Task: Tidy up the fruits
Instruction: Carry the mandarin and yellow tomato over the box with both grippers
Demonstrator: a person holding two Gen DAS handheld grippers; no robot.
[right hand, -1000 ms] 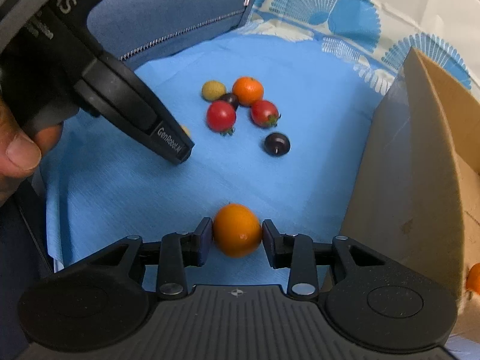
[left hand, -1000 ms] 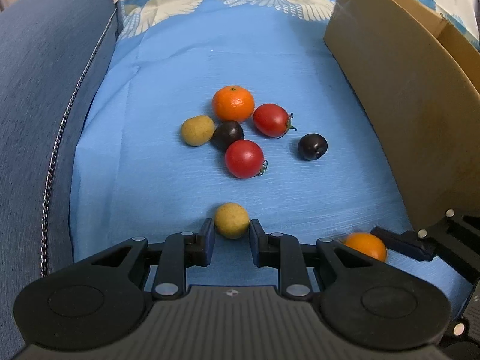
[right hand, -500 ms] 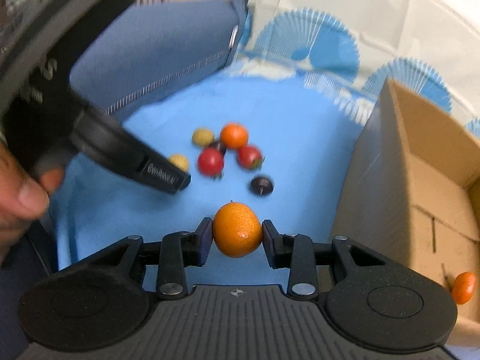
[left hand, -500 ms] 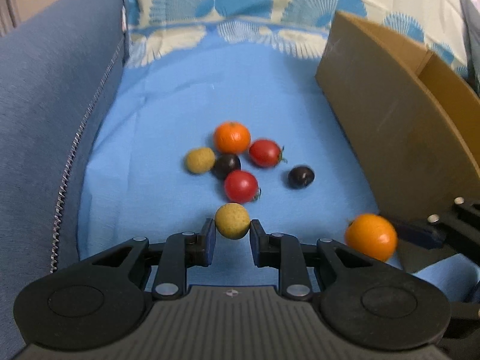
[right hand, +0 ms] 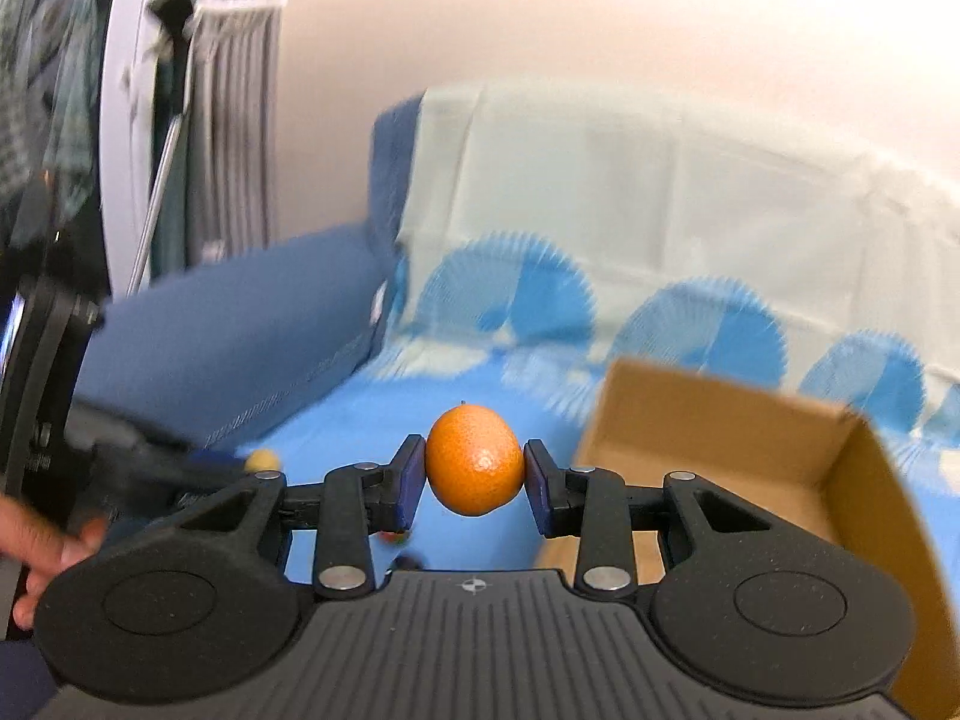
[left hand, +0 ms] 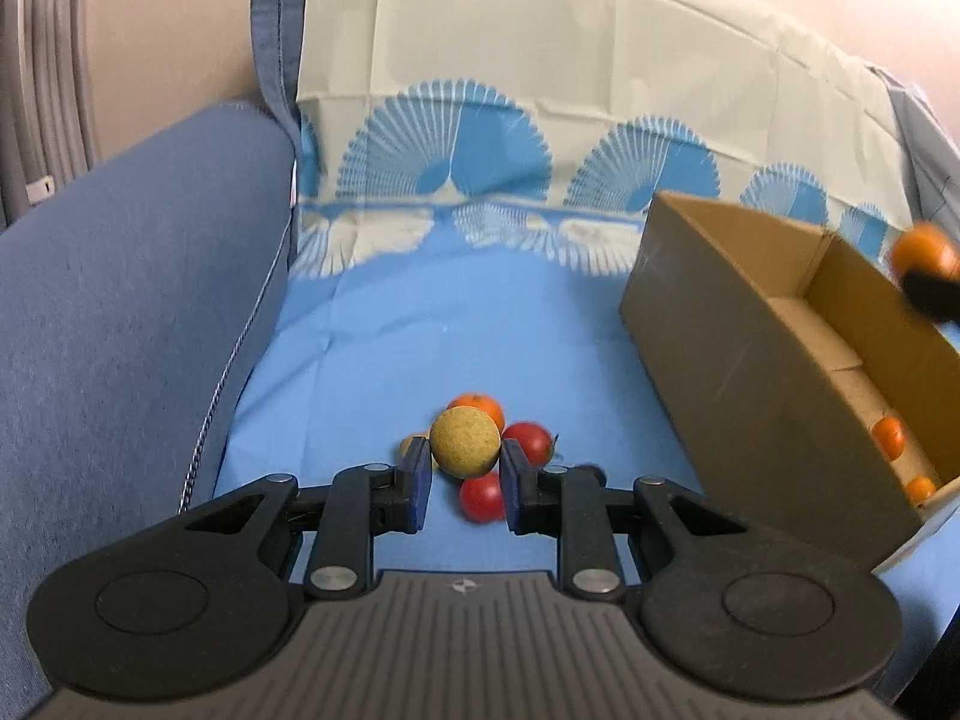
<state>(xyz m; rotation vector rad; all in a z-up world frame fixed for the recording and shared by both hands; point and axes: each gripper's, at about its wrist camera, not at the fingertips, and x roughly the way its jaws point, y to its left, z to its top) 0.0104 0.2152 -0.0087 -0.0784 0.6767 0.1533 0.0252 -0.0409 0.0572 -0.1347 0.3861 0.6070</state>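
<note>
**Fruit lifted in both grippers, box next**

Both pieces now hang clear of the blue cloth (left hand: 372, 324), where a second ago they lay on it. The left gripper (left hand: 465, 474) is clamped on a yellow-brown fruit (left hand: 467, 441), raised above the remaining cluster of tomatoes (left hand: 528, 441) and an orange on the cloth (left hand: 477, 405). The right gripper (right hand: 474, 477) is clamped on an orange fruit (right hand: 474, 459) and has swung up toward the cardboard box (right hand: 720, 438), which already holds small oranges (left hand: 888, 437). Judging by this, dropping into the box comes next.
</note>
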